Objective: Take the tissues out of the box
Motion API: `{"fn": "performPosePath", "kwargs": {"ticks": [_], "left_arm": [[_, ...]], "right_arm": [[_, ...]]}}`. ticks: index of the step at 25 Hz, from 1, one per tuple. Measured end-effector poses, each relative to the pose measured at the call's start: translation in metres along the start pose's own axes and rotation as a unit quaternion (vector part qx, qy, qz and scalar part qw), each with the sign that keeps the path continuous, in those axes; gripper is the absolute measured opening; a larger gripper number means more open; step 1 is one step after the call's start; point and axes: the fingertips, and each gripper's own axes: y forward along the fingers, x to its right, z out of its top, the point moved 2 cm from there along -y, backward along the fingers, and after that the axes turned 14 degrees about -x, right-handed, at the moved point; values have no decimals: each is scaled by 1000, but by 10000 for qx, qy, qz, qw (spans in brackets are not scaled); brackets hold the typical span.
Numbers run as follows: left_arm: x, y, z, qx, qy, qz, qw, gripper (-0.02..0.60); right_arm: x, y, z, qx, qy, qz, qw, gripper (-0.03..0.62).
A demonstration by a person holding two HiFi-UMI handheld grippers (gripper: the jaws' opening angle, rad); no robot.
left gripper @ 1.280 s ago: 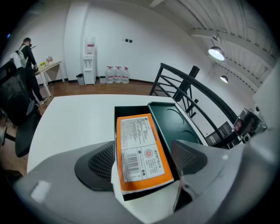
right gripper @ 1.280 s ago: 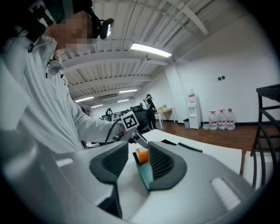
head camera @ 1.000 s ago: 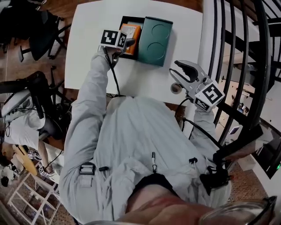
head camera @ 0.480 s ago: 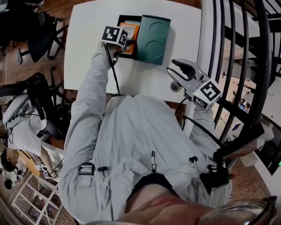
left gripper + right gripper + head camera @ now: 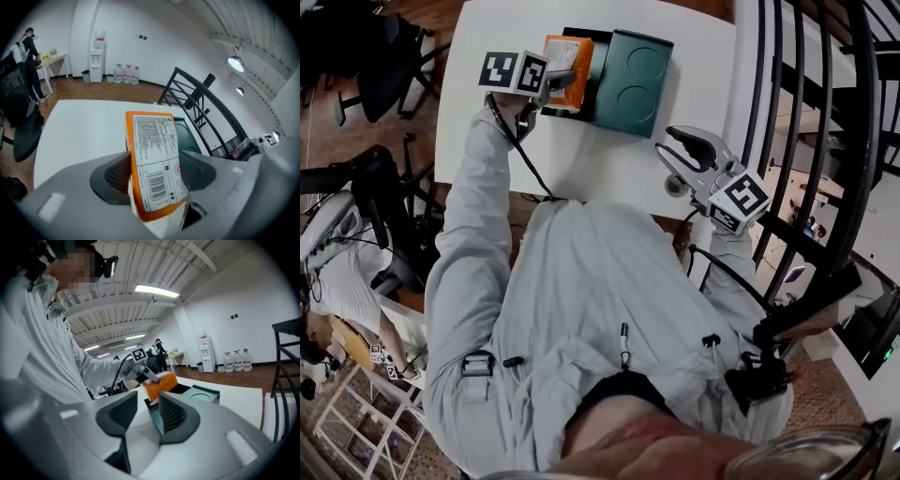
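Note:
An orange tissue pack [image 5: 566, 56] with a white printed label hangs over the black box [image 5: 598, 54], pinched at its lower end in my left gripper [image 5: 555, 82]. In the left gripper view both ribbed pads [image 5: 115, 174] press on the pack [image 5: 154, 159], so the gripper is shut on it. The box's green lid [image 5: 630, 82] lies beside the box on the white table [image 5: 497, 141]. My right gripper [image 5: 671, 150] hovers at the table's near right corner, open, with nothing between its fingers [image 5: 173, 416]. From there I see the pack [image 5: 160, 383] and the lid [image 5: 205, 394] ahead.
A black stair railing [image 5: 806, 122] runs close along the table's right side. A dark office chair [image 5: 384, 75] stands left of the table. More chairs and gear [image 5: 356, 244] crowd the floor at the left. A water dispenser [image 5: 97, 56] stands by the far wall.
My left gripper has shut on the tissue pack and raised it out of the box, shifting a little left. The right gripper has barely moved.

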Motion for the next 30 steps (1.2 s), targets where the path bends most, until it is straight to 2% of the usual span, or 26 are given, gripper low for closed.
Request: {"fn": "performPosePath", "kwargs": {"ticks": [4, 6, 8, 13, 18, 26, 28, 30], "left_arm": [[-20, -87, -8, 377, 343, 382, 9980, 314], [-31, -120, -21, 418, 501, 553, 9963, 314], [-51, -135, -43, 367, 448, 597, 9965, 314], [-97, -95, -89, 88, -199, 302, 9993, 314], [-119, -33, -101, -61, -474, 55, 9988, 316], [-127, 10, -95, -7, -355, -90, 9993, 338], [-125, 9, -93, 20, -210, -95, 9997, 363], [-121, -2, -88, 260, -105, -93, 9996, 424]], "right_arm": [[-4, 4, 6, 18, -7, 55, 10000, 138], [-8, 4, 9, 3, -12, 43, 10000, 139], [-15, 11, 11, -41, -27, 26, 10000, 139], [-21, 24, 16, -229, -90, 66, 9997, 139], [-25, 31, 18, -404, -151, 82, 9990, 140], [-26, 34, 16, -494, -123, 97, 9987, 139], [-26, 34, 16, -494, -105, 121, 9987, 138], [-26, 34, 17, -483, -106, 144, 9987, 140]]}}
